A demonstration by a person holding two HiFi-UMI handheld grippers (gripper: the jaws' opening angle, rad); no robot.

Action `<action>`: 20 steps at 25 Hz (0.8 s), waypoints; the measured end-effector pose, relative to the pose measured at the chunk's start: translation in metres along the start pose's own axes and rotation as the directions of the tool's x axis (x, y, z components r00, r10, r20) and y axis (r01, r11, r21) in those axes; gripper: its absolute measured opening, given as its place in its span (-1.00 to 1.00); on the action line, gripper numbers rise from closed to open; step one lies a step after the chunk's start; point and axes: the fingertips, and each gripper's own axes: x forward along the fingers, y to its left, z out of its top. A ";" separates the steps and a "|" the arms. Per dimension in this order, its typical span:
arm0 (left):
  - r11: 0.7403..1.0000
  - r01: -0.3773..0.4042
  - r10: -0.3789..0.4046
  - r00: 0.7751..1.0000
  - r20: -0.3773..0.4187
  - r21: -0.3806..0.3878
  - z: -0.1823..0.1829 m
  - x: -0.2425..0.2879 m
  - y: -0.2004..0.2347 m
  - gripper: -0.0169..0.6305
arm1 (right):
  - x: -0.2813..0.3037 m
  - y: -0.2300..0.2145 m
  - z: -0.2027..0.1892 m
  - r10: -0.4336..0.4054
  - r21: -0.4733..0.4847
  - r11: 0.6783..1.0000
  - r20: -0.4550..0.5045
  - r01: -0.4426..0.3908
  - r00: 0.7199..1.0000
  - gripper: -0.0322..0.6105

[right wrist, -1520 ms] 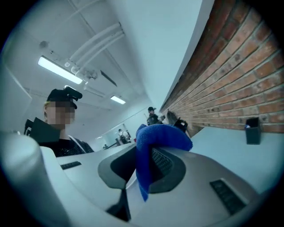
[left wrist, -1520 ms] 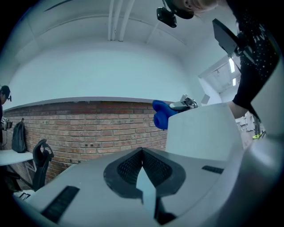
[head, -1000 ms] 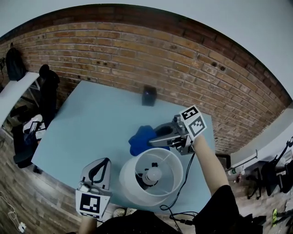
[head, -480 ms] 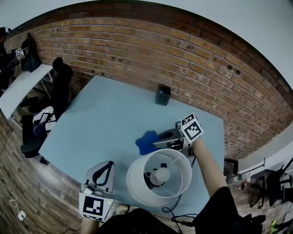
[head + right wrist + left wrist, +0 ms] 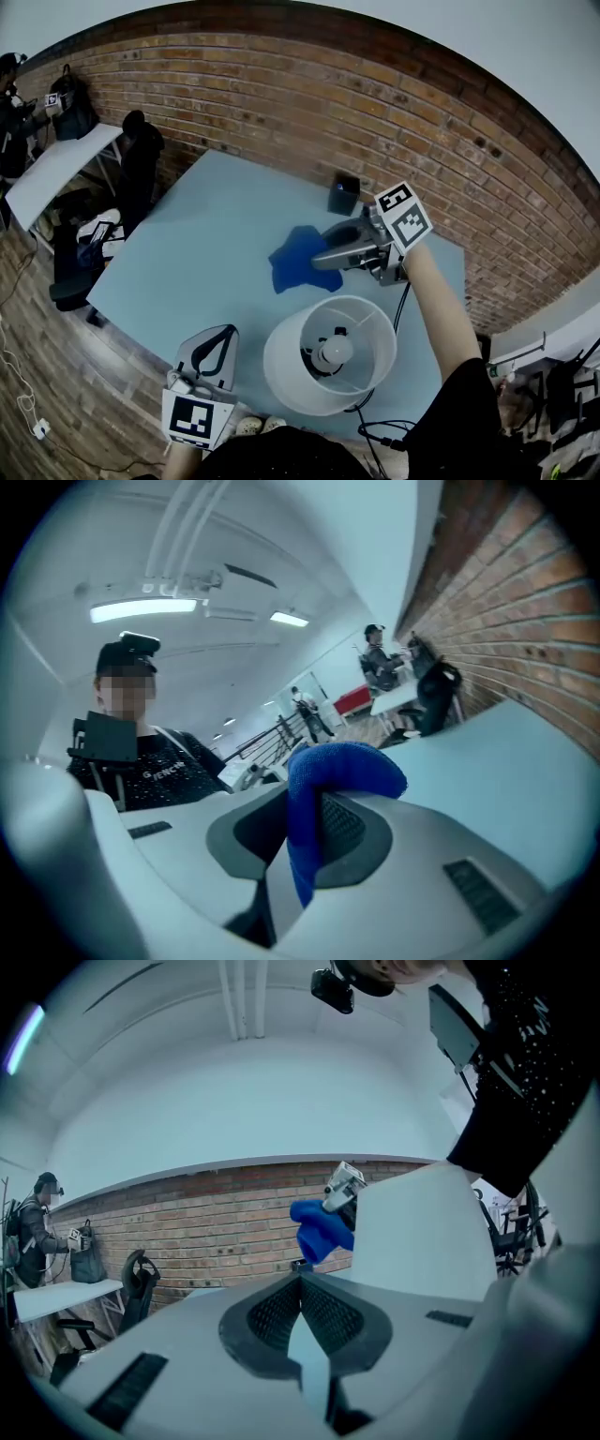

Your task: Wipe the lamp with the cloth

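Cloth (image 5: 292, 259) raised, drooping from right tongs (image 5: 322, 262)

text | white print, roughly "GIVENCH", partly legible | on person's black shirt (image 5: 169, 772)

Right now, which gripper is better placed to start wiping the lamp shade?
Right. The right gripper is shut on the blue cloth, close behind the lamp. The left gripper is shut with nothing in it, so it would first need the cloth.
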 end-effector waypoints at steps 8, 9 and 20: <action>0.998 -0.068 0.068 0.998 0.008 -0.018 0.001 -0.019 0.017 -0.92 | 0.054 0.100 0.015 0.471 -0.182 0.815 -0.345 -0.550 0.812 -0.72; 0.997 -0.078 0.078 0.997 0.004 -0.024 -0.001 -0.021 0.020 -0.92 | 0.059 0.101 0.008 0.496 -0.149 0.800 -0.382 -0.582 0.780 -0.72; 0.990 -0.118 0.117 0.993 -0.019 -0.077 -0.020 -0.029 0.038 -0.92 | 0.107 0.058 -0.040 0.520 0.023 0.813 -0.478 -0.582 0.708 -0.72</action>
